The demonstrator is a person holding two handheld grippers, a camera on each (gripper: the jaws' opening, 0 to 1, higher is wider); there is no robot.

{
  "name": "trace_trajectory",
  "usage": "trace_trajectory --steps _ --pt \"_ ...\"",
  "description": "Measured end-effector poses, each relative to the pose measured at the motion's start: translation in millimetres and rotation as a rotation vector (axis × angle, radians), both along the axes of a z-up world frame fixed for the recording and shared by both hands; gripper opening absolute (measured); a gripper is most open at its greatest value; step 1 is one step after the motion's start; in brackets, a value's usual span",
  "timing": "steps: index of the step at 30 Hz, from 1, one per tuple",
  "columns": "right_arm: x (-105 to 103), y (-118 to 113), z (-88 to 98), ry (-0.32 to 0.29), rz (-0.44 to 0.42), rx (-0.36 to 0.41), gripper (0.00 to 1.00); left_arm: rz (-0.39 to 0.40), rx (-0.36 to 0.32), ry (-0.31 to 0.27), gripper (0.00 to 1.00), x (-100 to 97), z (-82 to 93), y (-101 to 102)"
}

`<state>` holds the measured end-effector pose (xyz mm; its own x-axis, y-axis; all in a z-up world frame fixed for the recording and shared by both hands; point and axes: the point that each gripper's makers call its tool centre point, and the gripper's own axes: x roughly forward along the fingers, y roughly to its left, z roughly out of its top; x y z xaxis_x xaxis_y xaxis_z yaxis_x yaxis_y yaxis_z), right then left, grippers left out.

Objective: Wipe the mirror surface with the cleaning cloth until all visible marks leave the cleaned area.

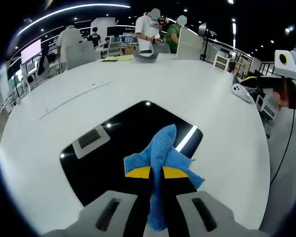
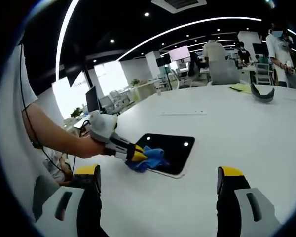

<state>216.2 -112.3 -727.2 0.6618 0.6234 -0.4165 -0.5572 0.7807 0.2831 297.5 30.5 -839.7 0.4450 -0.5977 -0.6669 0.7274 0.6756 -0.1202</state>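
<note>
Cloth [image 1: 160,163], blue and crumpled, is clamped between the yellow-tipped jaws of the left gripper [image 1: 156,173] at the lower centre of the left gripper view, and it is pressed onto the near part of the mirror [image 1: 118,148]. The mirror is seen as a dark rounded rectangle lying flat on the white table [image 1: 207,98], with ceiling lights reflected in it as bright spots and a streak.

In the right gripper view the same mirror [image 2: 175,148] is seen from the side, left of centre, with the cloth [image 2: 148,159] at its left end and the left gripper [image 2: 138,154] reaching in from the left, held by a person's hand [image 2: 89,147]. The right gripper [image 2: 158,180] is seen with its jaws wide apart at the bottom of that view, nothing between them, well apart from the mirror.

At the upper centre of the left gripper view, people [image 1: 148,29] are shown standing at the far edge of the table. A dark curved object [image 2: 261,94] is seen on the table at the upper right of the right gripper view.
</note>
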Motion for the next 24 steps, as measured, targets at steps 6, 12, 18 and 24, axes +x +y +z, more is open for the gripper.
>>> trace_trajectory --steps 6,12,18,24 --pt "-0.1 -0.9 -0.2 0.002 -0.002 -0.005 0.98 -0.010 -0.004 -0.002 0.04 -0.3 -0.4 -7.0" --pt "0.5 -1.2 -1.1 0.004 -0.003 -0.005 0.98 -0.020 -0.013 0.003 0.04 -1.1 -0.3 -14.9" --pt "1.6 -0.6 -0.9 0.005 -0.003 -0.003 0.98 -0.033 -0.018 0.005 0.04 -1.2 -0.2 -23.5" --pt "3.5 -1.1 -1.0 0.005 -0.005 -0.001 0.98 -0.046 -0.019 0.002 0.04 -1.5 -0.4 -29.8"
